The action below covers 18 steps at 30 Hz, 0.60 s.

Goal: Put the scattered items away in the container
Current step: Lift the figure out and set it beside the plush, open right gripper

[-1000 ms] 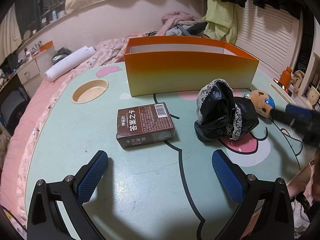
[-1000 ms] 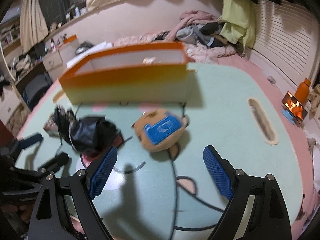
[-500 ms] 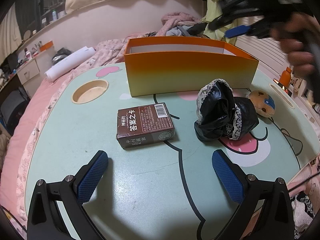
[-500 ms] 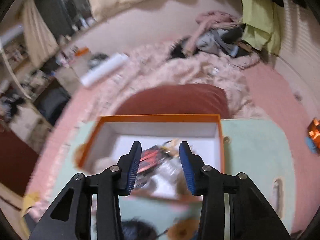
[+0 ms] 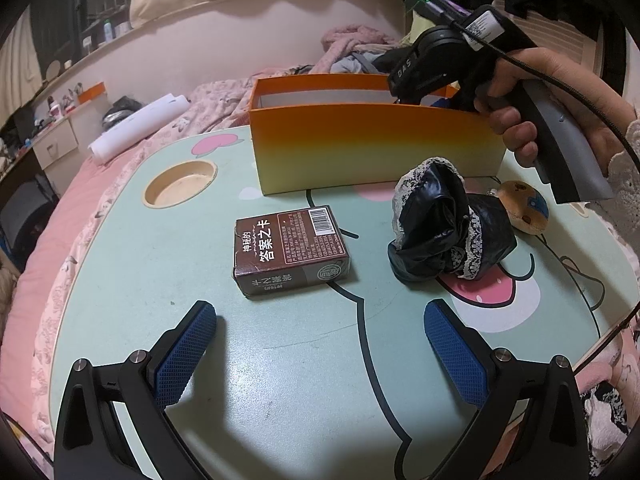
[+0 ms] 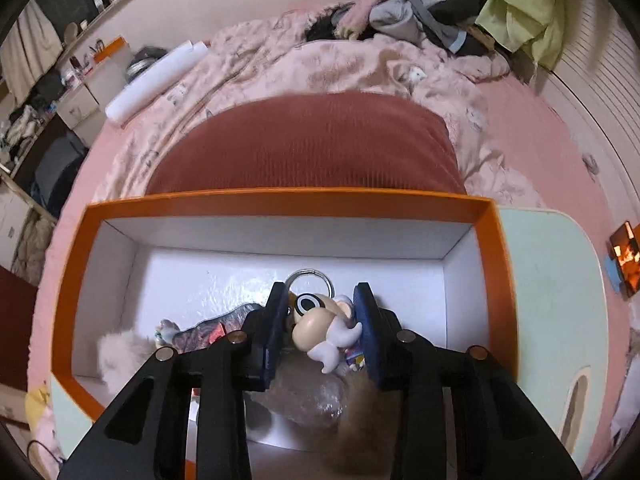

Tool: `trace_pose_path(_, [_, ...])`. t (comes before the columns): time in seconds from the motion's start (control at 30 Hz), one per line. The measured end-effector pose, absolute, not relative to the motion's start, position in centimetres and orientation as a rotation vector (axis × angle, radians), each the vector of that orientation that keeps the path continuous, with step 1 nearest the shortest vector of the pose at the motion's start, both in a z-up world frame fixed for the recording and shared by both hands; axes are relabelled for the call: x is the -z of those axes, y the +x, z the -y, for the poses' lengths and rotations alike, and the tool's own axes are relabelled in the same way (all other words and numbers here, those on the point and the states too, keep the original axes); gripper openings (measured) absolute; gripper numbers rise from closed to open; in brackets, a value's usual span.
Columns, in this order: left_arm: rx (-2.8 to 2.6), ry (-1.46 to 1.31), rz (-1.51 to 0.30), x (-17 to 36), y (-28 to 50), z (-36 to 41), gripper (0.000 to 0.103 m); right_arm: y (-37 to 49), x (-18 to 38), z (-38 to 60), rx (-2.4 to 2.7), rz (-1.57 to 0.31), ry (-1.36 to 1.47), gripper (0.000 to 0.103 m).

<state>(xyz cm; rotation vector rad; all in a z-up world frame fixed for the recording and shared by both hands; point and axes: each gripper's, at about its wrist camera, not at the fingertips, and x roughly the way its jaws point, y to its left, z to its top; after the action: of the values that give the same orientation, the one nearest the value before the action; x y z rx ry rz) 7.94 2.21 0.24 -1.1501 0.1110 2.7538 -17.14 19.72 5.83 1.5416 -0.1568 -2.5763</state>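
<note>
The left gripper (image 5: 320, 344) hangs low over the table, tilted downward, its blue-padded fingers (image 5: 186, 354) spread wide with nothing between them. The person's right hand (image 5: 548, 92) grips the handle of the right gripper (image 6: 322, 320), pointed steeply down, jaws closing around a small figure.

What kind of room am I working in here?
Most likely a bedroom: the green cartoon lap table sits on a bed with a pink floral quilt, clothes are heaped behind the orange box, and a cluttered dresser stands alongside.
</note>
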Motion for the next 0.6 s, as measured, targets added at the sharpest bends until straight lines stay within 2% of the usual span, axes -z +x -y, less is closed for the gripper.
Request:
trace_pose_path(0.13, [-2.751, -1.149, -0.106, -0.3, 7.7, -2.4, 0.103, -16.0, -7.8, -20.4, 2.623, 0.230, 1.407, 0.035])
trace_pose_path(0.27, [-2.751, -1.149, -0.105, -0.2, 7.8, -2.3, 0.103, -12.4, -12.1, -21.4, 2.682, 0.299, 1.170, 0.035])
trace_pose_path(0.4, [-2.750, -1.148, -0.105, -0.3, 7.5, -2.3, 0.103, -7.7, -15.2, -21.1, 2.652, 0.271, 1.019, 0.035])
trace_pose_path(0.6, [-2.750, -1.148, -0.105, -0.2, 7.6, -2.3, 0.103, -3.9, -12.0, -22.3, 2.469, 0.400, 1.122, 0.035])
